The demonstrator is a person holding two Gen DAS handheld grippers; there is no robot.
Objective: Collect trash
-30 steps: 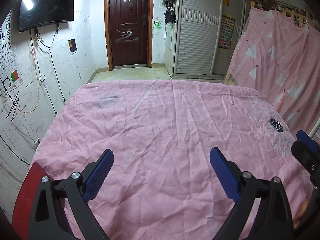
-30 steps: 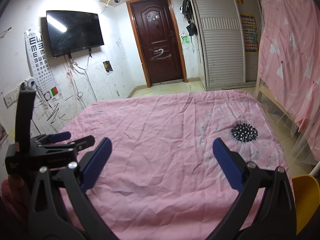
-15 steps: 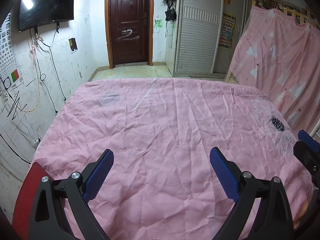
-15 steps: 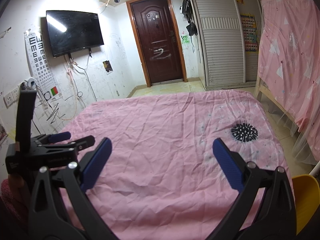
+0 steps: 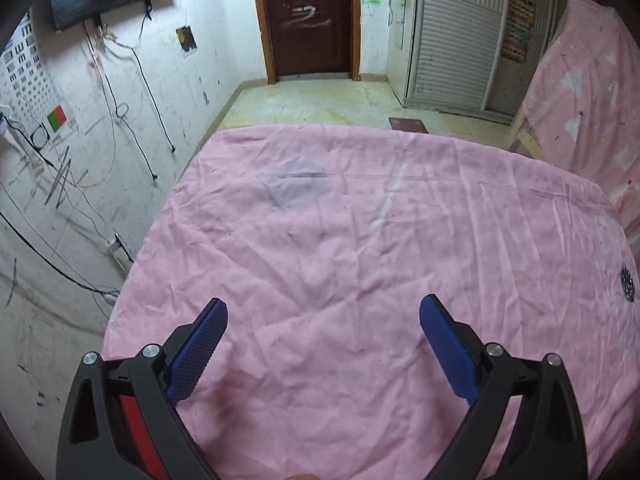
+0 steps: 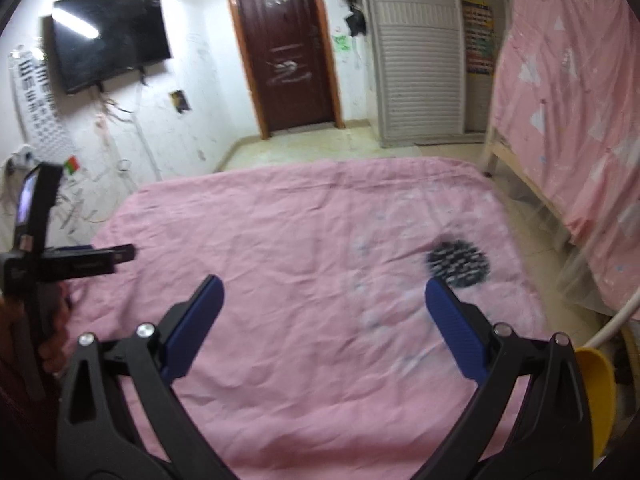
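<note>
We see a wrinkled pink sheet (image 5: pixel 360 260) spread over a wide flat surface that fills most of both views. On it lie a faint grey smudge (image 5: pixel 294 184) toward the far left and a pale streak (image 5: pixel 390 200) near the middle. Past the far edge comes a tiled floor (image 5: pixel 320 100), then a dark brown door (image 6: pixel 284 52) with white scrawl on it. To the left a white wall, marked and strung with loose cables, carries a black TV (image 6: pixel 110 36) and an eye chart (image 6: pixel 38 100). To the right of the door stands a white slatted wardrobe (image 6: pixel 420 60), and beside it a pink curtain (image 6: pixel 560 100) hangs over a wooden frame.

Our left gripper (image 5: pixel 322 346) hangs over the near part of the sheet, its blue pads spread wide with nothing between them and touching nothing. Our right gripper (image 6: pixel 320 322) is held likewise, pads far apart and bare. In the right wrist view the left gripper shows at the left edge, held in a hand (image 6: pixel 52 340).

The only thing on the sheet that might be trash is a round black patch with white flecks (image 6: pixel 458 264), near the right edge, just beyond the right gripper's right pad. It is blurred, and we cannot tell whether it is a loose object or a print. A yellow container (image 6: pixel 598 384) sits at the lower right, off the sheet.
</note>
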